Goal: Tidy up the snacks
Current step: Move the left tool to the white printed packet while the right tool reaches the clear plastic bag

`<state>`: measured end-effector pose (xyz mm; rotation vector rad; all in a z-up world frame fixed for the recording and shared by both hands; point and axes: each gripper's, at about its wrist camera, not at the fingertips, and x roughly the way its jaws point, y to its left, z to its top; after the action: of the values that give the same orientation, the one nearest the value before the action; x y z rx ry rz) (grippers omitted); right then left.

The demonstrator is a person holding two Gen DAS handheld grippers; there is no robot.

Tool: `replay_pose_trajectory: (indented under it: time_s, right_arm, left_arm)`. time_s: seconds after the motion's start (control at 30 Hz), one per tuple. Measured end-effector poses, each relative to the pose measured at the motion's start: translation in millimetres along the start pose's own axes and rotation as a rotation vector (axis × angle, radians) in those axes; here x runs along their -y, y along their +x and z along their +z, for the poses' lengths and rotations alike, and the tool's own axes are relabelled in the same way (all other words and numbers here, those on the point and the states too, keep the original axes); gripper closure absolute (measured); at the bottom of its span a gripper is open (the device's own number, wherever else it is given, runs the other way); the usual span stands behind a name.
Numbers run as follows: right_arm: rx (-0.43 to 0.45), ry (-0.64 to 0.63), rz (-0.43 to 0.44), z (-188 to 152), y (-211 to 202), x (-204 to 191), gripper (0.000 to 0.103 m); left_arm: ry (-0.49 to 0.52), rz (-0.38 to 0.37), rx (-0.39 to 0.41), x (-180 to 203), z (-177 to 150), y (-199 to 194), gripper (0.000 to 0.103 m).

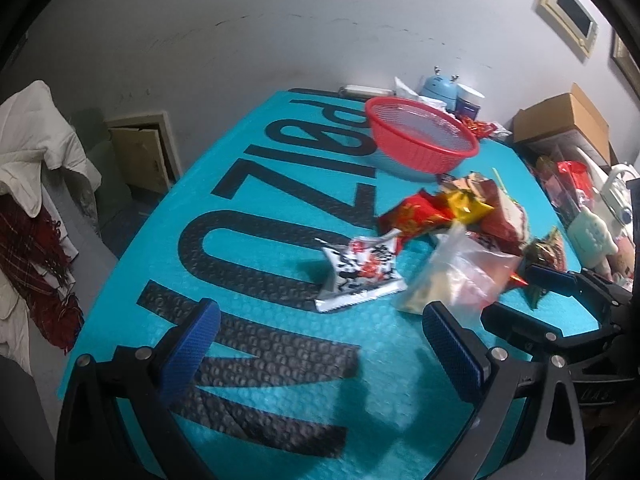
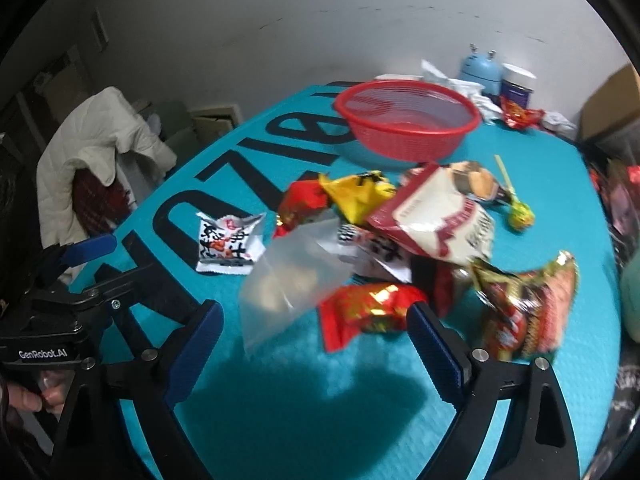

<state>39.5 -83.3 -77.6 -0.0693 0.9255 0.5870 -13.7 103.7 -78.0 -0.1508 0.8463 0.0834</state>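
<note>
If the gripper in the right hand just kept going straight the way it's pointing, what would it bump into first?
Most likely the red foil snack packet, which lies just ahead between the open fingers of the right gripper, with the clear plastic bag beside it. The picture is blurred and depth is hard to judge, so the bag could come first.

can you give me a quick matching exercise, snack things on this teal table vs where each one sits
Things:
1. red plastic mesh basket
2. white snack packet with black and red print
3. green lollipop on a yellow stick
4. clear plastic bag

Places:
A. right of the pile
B. alone, left of the pile
C. far side, empty
D. near side of the pile

Pairs: 1-C, 2-B, 3-A, 4-D
</note>
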Motion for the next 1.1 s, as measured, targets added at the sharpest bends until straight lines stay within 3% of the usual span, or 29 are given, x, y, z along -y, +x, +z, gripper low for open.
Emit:
replay_pose_trajectory:
  time_s: [0.27,0.37,0.4,0.6,1.1]
  right_arm:
    - [-0.020,-0.025,0.013,11,28,-5,0.014]
    - [-0.034,-0.034,0.034,14,35,-7,0.027]
    - [-0.047,-0.031,0.046,14,38,-7,0.041]
    - [-0.027,-0.045,0.066,11,37,-8,0.058]
    - [0.003,0.029,0.059,11,10,20,0.066]
  left_arm:
    - [-0.011,0.003,-0.018,-13,8,18,0.000]
    - [-0.025,-0.013,-0.029,-18,13,26,0.000]
    - [-0.028,-0.017,-0.032,-19,14,28,0.000]
    - [-0.029,-0.047,-0.063,-16,19,45,0.000]
    - [0.046,-0.133,-0.115,28,31,76,0.002]
